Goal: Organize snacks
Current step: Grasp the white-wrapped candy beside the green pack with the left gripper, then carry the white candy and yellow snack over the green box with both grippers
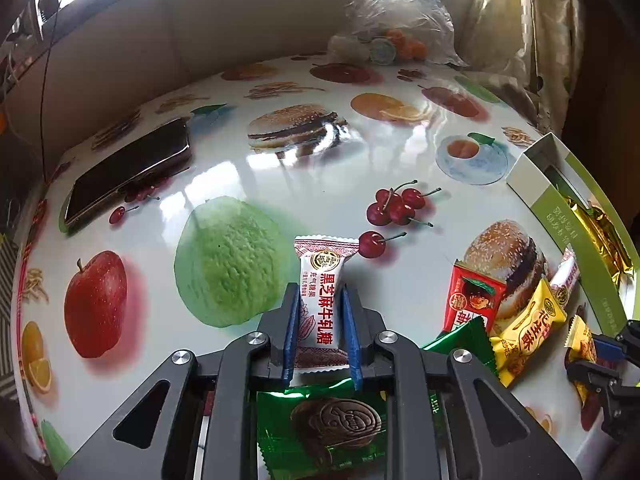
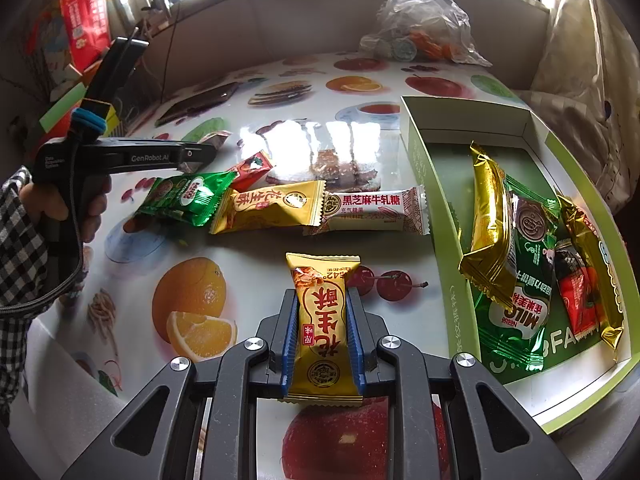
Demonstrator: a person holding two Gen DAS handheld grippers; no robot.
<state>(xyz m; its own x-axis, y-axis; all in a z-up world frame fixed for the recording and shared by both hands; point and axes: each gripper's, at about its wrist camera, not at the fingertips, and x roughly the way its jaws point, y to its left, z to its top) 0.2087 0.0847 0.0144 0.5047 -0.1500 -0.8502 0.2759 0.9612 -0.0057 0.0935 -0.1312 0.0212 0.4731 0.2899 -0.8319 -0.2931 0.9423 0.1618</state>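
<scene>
Snacks here are small sealed packets, probably light, soft and crinkly, with slick foil or film. I judge the safest hold to be across the padded middle, not the thin crimped ends.

Nearest, the left tool (image 1: 320,316) pinches a white nougat (image 1: 320,300) across its middle above the table (image 1: 400,160). The right tool (image 2: 322,328) likewise pinches a yellow packet (image 2: 323,320) near the table's front edge.

Beyond, four packets lie loose mid-table: one green (image 2: 188,198), one red (image 2: 252,168), one yellow (image 2: 272,206) and one white (image 2: 376,208).

Along the right edge, the box (image 2: 436,216) holds about five: two gold, one green, two small dark or red ones, partly hidden.

Far back sits one bag (image 2: 420,20).
</scene>
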